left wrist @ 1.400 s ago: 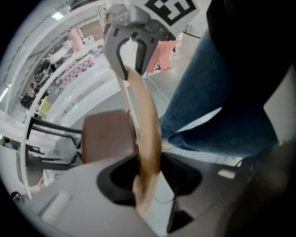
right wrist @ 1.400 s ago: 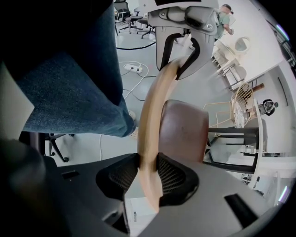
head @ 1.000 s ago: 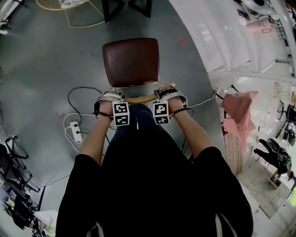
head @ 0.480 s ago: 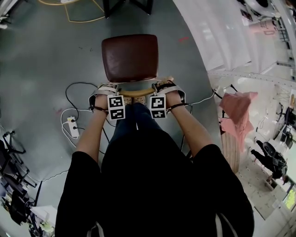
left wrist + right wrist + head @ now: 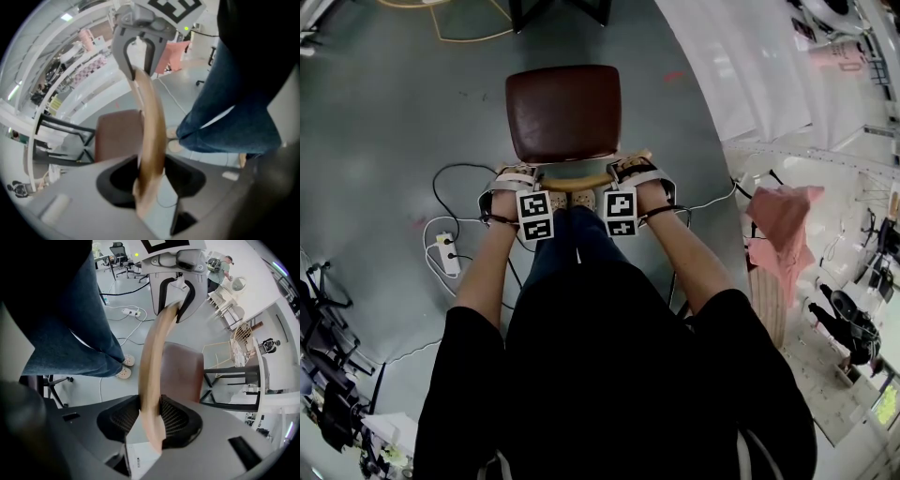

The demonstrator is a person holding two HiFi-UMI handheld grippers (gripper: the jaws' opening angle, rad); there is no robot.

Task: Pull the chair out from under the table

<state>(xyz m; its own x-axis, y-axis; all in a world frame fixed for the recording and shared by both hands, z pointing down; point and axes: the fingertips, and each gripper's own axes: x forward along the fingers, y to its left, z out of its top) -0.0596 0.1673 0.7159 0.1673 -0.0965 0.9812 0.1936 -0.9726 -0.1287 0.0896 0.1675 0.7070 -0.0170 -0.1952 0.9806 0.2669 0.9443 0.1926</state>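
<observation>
1. While the left gripper has just been opening its jaws, the backrest rail sits between them. The rail lies against one pad and a sliver of floor shows on the other side, so I read that grip as let go.
2. Right gripper shows no change. It is clamped on the same rail, near the opposite end, with a pad tight on each side.
3. Compared with a second ago in the head view, the chair has barely shifted against the power strip and the black cable. No real travel.
4. My read is that the pull is done and this is the release phase. One hand is off and the other has yet to let go.
5. The chair stands on open grey floor, straight in front of the person's legs, with the rail just ahead of the shoes.
   - The seat is fully exposed, with nothing over it.
   - A black frame stands beyond the seat's front edge, apart from it.
   - The white table is off to the right, well apart.
6. The seat is dark brown and padded, a rounded square with a smooth, leather-like skin. The rail is light wood, curved and thin, and both grippers point steeply down onto it.
</observation>
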